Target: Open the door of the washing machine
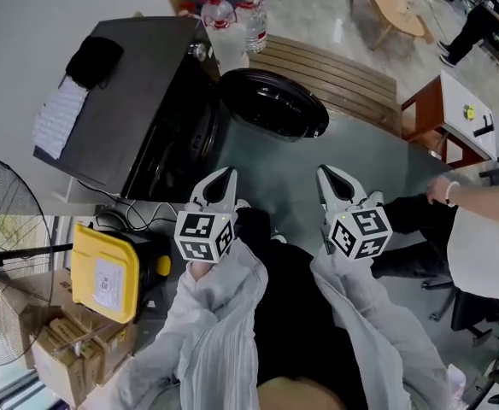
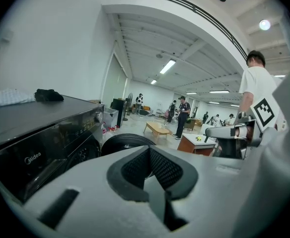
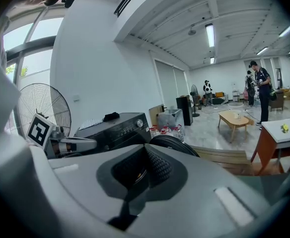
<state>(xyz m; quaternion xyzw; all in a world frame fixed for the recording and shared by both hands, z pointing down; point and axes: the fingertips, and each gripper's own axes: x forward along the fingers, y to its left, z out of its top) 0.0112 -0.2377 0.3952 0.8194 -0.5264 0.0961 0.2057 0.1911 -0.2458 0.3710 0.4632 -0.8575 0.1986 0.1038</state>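
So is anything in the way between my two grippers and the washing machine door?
Nothing visible. Only bare floor lies between the left gripper, the right gripper and the door, which already stands swung out from the washing machine. The water bottles sit beyond it.

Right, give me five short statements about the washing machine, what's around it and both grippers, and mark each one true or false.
1. The washing machine has its round door swung open. True.
2. The left gripper is clamped on the door's rim. False: its jaws are together on nothing, clear of the door.
3. The right gripper has its jaws together and holds nothing. True.
4. A black cloth lies on top of the washing machine. True.
5. The yellow box sits on top of the washing machine. False: it is down beside the machine, near the fan.
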